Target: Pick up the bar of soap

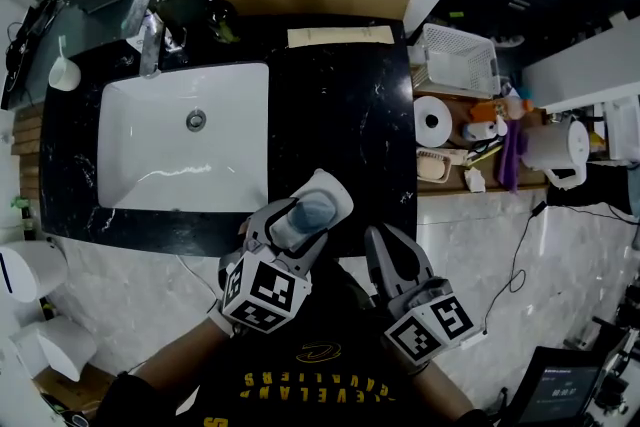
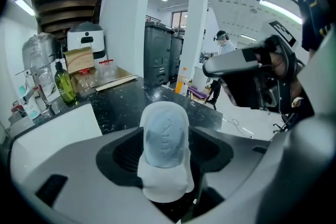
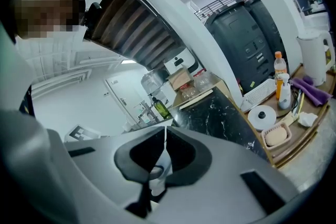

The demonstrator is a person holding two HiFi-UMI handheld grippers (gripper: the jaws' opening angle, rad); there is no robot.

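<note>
Left tongs (image 1: 300, 220) open wide, blue soap (image 1: 314, 208) on white dish (image 1: 330, 185) between them, not squeezed. Soap and dish at near edge of black tabletop (image 1: 340, 105), just right of white sink (image 1: 180, 135). Right tongs (image 1: 383, 240) closed tight, holding nothing, near left tongs.

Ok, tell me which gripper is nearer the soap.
Left. The left gripper has its open jaws on either side of the soap, not pressing on it. The right gripper, shut, hangs off to the soap's right, clear of it.
</note>
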